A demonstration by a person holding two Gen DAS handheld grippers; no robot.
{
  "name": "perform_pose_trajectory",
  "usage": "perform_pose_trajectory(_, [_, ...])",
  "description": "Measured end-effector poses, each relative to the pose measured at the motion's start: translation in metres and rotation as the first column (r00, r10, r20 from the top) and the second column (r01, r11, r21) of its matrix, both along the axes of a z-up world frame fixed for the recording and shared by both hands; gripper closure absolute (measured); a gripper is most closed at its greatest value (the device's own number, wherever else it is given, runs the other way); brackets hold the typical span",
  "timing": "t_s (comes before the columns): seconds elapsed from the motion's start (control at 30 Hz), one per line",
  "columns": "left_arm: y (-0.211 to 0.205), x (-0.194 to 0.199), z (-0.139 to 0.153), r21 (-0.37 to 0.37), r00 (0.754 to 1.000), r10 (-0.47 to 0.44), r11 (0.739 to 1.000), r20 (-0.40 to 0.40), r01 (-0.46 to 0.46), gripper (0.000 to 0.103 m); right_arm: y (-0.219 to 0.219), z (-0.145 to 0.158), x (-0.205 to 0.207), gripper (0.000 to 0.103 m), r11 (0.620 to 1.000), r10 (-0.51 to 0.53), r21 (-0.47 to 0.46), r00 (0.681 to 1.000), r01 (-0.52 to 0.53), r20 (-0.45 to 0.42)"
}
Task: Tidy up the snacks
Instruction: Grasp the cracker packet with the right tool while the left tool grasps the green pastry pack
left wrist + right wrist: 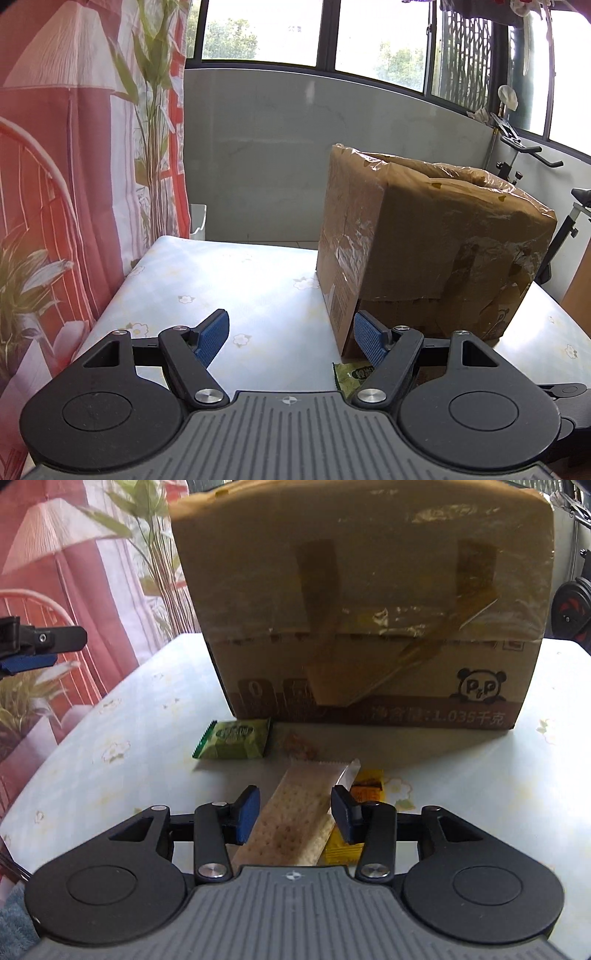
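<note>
A clear-wrapped cracker packet lies on the floral tablecloth, right between the blue pads of my right gripper. The pads stand a little off its sides, so the gripper is open. A yellow packet lies against the right finger. A green snack packet rests at the foot of the taped cardboard box. My left gripper is open and empty, low over the cloth beside the box. The green packet peeks out under its right finger. The left gripper also shows at the left edge.
A red patterned curtain hangs along the table's left side. A grey wall and windows are behind. An exercise bike stands at the far right. A small brown blurred thing lies before the box.
</note>
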State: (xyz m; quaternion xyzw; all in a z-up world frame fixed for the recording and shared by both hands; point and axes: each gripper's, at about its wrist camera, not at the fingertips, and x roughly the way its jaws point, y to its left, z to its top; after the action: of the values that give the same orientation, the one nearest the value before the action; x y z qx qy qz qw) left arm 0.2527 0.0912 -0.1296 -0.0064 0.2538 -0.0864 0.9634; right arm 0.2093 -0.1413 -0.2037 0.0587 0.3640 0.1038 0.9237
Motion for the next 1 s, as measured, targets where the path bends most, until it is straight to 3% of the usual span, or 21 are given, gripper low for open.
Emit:
perform_pose_trajectory(0.17, [0.0,0.0,-0.016,-0.014,0.999,0.008,1.0,-0.038,-0.009,0.026,0.012,-0.009,0.005,0.05,0.999,0.029,-0.026,0.999,-0.03,-0.024])
perform_pose_trajectory(0.4, [-0.002,0.004,-0.029,-0.023,0.997,0.023,0.999,-0.075,-0.025,0.026,0.029,-0.021,0.009,0.049,0.986,0.082,-0.144,0.996,-0.084,-0.022])
perform_pose_trajectory(0.63, [-0.007,0.009,-0.042,-0.044,0.994,0.011,0.999,-0.111,-0.016,0.028,0.018,-0.02,0.002,0.053,0.984,0.116,-0.135,0.993,-0.114,0.012])
perform_pose_trajectory(0.83, [-0.024,0.023,-0.055,-0.043,0.986,-0.052,0.998,-0.156,0.046,0.045,0.0,-0.021,-0.007,0.054,0.984,0.116,-0.137,0.993,-0.11,0.037])
perform_pose_trajectory(1.0, [-0.045,0.041,-0.066,-0.025,0.979,-0.099,0.995,-0.18,0.096,0.051,-0.016,-0.026,-0.008,0.054,0.989,0.069,-0.133,0.995,-0.058,0.074])
